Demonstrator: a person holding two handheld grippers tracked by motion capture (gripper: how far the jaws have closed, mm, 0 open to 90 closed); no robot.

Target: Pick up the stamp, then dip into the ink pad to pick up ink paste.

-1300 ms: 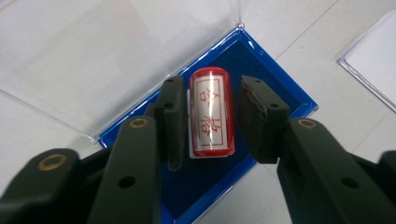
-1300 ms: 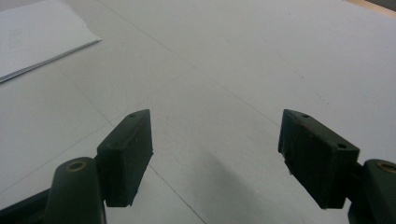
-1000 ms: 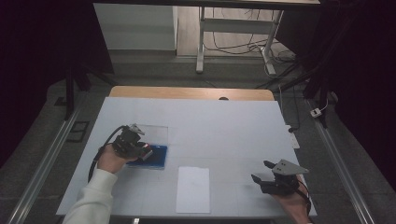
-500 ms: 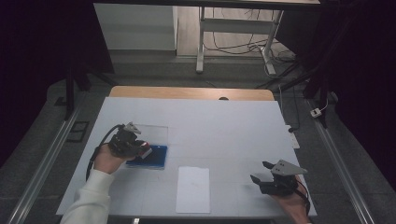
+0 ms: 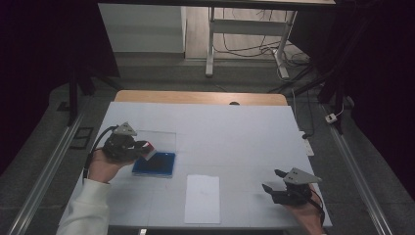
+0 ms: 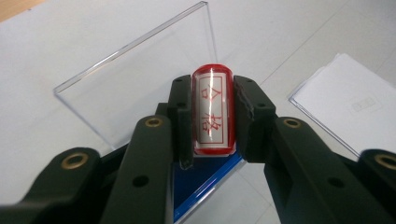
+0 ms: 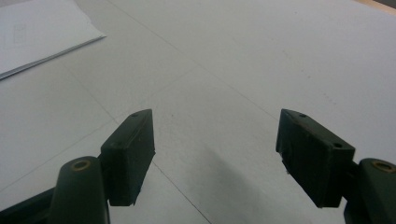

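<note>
Holding a red stamp clamped in my left tool point(image 6: 212, 116) above the blue ink pad

I see the white tabletop point(image 5: 235, 132) first, then the sheet of paper point(image 5: 202, 198) lying near its front edge, the blue ink pad point(image 5: 155, 164) with its clear lid point(image 6: 140, 79) open, and the stamp point(image 6: 213, 112) gripped between both left pads, its red characters facing my camera; my right tool point(image 7: 215, 156) rests with jaws wide apart, gripping nothing, well apart from the pad

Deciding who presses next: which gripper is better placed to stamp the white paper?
Probably left: the left gripper already clamps the red stamp; the right gripper is open and empty beside the paper.
</note>
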